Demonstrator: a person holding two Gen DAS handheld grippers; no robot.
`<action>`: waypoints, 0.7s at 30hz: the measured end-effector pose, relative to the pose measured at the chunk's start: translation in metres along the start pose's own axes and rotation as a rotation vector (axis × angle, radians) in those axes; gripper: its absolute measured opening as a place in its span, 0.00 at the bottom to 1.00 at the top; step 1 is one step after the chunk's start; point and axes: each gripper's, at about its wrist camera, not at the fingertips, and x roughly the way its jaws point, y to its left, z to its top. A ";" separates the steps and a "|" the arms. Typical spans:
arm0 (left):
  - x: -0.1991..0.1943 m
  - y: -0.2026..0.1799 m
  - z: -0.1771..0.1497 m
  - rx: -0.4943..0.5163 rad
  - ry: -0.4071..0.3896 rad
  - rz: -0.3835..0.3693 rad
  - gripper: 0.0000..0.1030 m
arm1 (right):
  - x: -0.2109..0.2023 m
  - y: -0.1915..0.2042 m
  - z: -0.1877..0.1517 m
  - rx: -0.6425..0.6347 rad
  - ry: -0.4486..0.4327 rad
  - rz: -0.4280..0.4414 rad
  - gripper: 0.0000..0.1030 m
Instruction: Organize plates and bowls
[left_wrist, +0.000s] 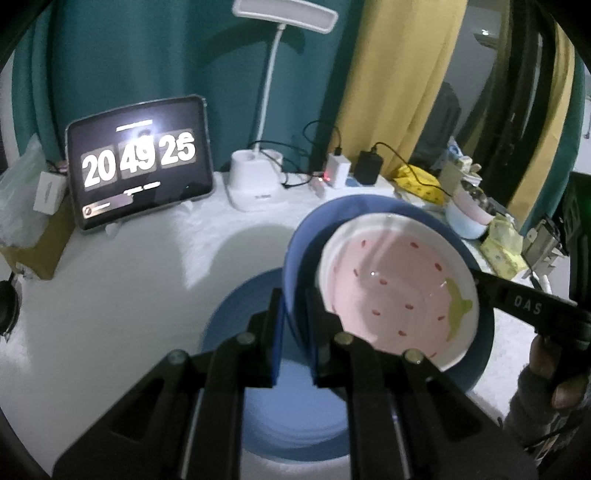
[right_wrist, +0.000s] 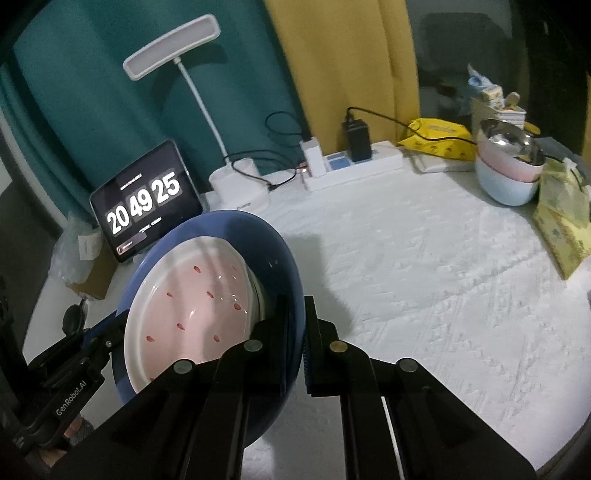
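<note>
Both grippers clamp the same blue plate (left_wrist: 295, 258), one on each side of its rim. Left gripper (left_wrist: 295, 339) jaws closed on the plate's near-left edge; right gripper (right_wrist: 295, 332) jaws closed on the opposite edge, rim pinched between the pads. The plate is lifted off the table (right_wrist: 424, 295) and tilted, not flat. Inside it sits a pink bowl (left_wrist: 399, 288) with a white rim, red seed marks and a green leaf patch, strawberry style, leaning with the plate. In the left wrist view a second blue plate (left_wrist: 295, 417) lies flat on the white table cover directly under the held one, partly hidden by the left gripper. The right gripper's finger crosses the held plate's far edge in the left wrist view, and a gloved hand (left_wrist: 546, 391) shows at the lower right. At the back of the table: a tablet (right_wrist: 144, 203) showing clock digits 20 49 25, a white desk lamp (right_wrist: 236, 184), a power strip (right_wrist: 354, 166) with a black charger (right_wrist: 356, 140) plugged in, cables. Far right corner: stacked bowls (right_wrist: 506, 173), light blue under pink with a metal one on top, beside yellow packets (right_wrist: 561, 214). Teal and yellow curtains behind.
</note>
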 end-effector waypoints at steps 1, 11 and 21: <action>0.001 0.002 0.000 -0.003 0.002 0.004 0.10 | 0.004 0.002 0.000 -0.002 0.005 0.004 0.07; 0.016 0.020 -0.005 -0.022 0.043 0.036 0.10 | 0.032 0.009 -0.003 -0.009 0.058 0.022 0.07; 0.017 0.027 -0.004 -0.027 0.046 0.048 0.11 | 0.044 0.013 -0.001 -0.020 0.068 0.031 0.08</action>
